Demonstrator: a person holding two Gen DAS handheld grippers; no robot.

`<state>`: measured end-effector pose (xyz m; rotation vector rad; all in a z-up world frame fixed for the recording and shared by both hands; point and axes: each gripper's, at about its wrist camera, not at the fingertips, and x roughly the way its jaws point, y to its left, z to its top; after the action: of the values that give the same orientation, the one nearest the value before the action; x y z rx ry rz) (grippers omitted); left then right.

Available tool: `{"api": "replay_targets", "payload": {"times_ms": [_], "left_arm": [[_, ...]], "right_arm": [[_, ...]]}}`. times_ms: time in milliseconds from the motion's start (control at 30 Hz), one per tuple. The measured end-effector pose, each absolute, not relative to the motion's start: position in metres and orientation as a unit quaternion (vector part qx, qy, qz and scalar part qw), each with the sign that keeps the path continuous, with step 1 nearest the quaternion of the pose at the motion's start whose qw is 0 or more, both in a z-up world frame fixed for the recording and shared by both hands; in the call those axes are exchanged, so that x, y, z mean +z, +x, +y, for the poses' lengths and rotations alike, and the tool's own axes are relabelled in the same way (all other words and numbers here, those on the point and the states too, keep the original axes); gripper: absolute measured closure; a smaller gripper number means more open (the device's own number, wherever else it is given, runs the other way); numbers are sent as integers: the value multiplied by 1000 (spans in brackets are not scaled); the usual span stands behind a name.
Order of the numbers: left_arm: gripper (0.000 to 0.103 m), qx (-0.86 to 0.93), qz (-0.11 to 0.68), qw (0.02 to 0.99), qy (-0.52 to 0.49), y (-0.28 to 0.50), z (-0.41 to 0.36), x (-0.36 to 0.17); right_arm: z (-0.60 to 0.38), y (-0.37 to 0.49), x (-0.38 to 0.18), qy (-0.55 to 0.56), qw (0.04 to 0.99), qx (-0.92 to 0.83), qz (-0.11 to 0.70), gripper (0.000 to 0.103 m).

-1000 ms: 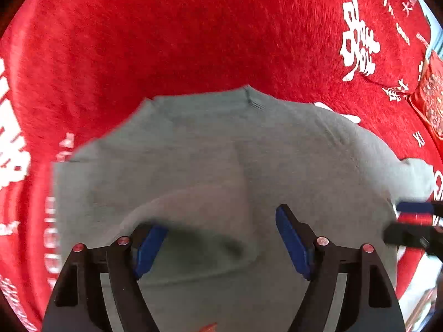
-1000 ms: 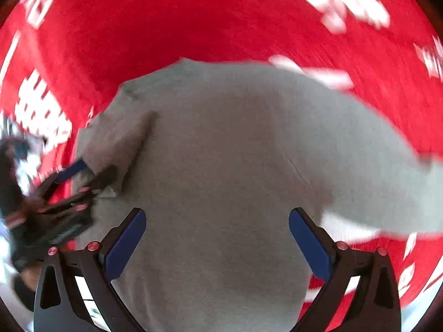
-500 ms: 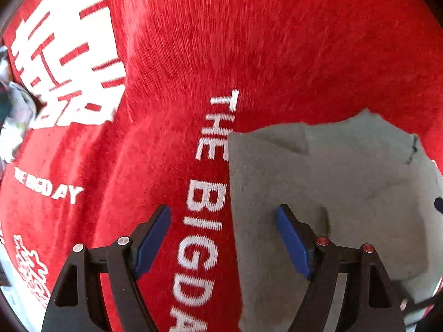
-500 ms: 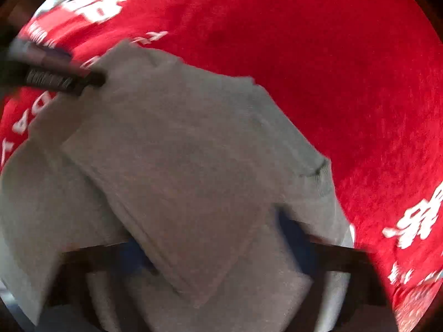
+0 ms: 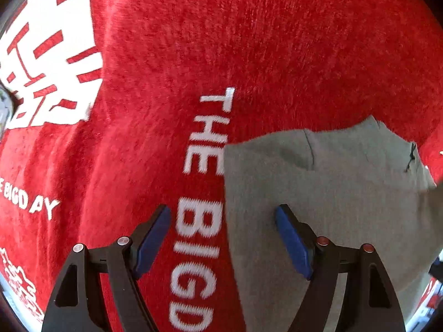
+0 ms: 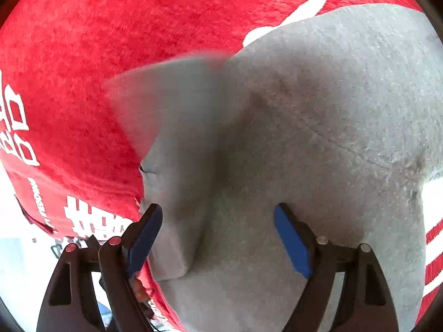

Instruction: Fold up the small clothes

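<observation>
Grey sweater point(image 5: 326, 193) lies on a red plush blanket point(image 5: 249, 41) printed with white lettering, spread flat so its panels can be turned over one another. From the left, the left gripper point(image 5: 223, 238) hangs with jaws spread wide and empty, straddling the sweater's straight left edge, bare blanket open beyond it. Further right, the right gripper point(image 6: 217, 238) is likewise agape and holding nothing, poised over a blurred, doubled-over flap point(image 6: 171, 127), likely a sleeve. Its free edge sits near the left finger point(image 6: 144, 238), with room beyond.
</observation>
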<state>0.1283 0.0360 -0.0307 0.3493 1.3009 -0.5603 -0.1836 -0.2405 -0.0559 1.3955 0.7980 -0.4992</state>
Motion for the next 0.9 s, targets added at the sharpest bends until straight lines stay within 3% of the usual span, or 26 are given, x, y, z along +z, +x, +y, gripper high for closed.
{"api": "replay_targets", "payload": {"times_ms": [33, 67, 100, 167, 200, 433, 567, 633, 667, 867, 900], "left_arm": [[31, -261, 595, 744, 156, 129, 33, -30], [69, -273, 594, 742, 147, 130, 30, -28], [93, -297, 596, 735, 127, 131, 28, -23], [94, -297, 588, 741, 131, 130, 25, -13], [94, -303, 579, 744, 138, 128, 25, -8], [94, -293, 579, 745, 156, 139, 38, -19], [94, -216, 575, 769, 177, 151, 53, -9], [94, -222, 594, 759, 150, 152, 66, -1], [94, -227, 599, 754, 145, 150, 71, 2], [94, -297, 584, 737, 165, 85, 67, 29], [94, -309, 583, 732, 170, 75, 57, 27]], "right_arm": [[-242, -179, -57, 617, 666, -226, 354, 17], [-245, -176, -57, 617, 664, -231, 353, 17], [-246, -173, -57, 618, 662, -234, 353, 20], [-250, -172, -59, 614, 658, -237, 366, 60], [-252, -175, -59, 614, 655, -236, 371, 94], [-252, -207, -65, 597, 646, -274, 389, 95], [-246, -211, -49, 553, 660, -283, 422, 82], [-243, -214, -45, 554, 665, -270, 422, 46], [-243, -216, -42, 554, 667, -271, 418, 41], [-264, -221, -41, 572, 659, -297, 388, 41], [-268, -223, -44, 578, 654, -302, 384, 55]]}}
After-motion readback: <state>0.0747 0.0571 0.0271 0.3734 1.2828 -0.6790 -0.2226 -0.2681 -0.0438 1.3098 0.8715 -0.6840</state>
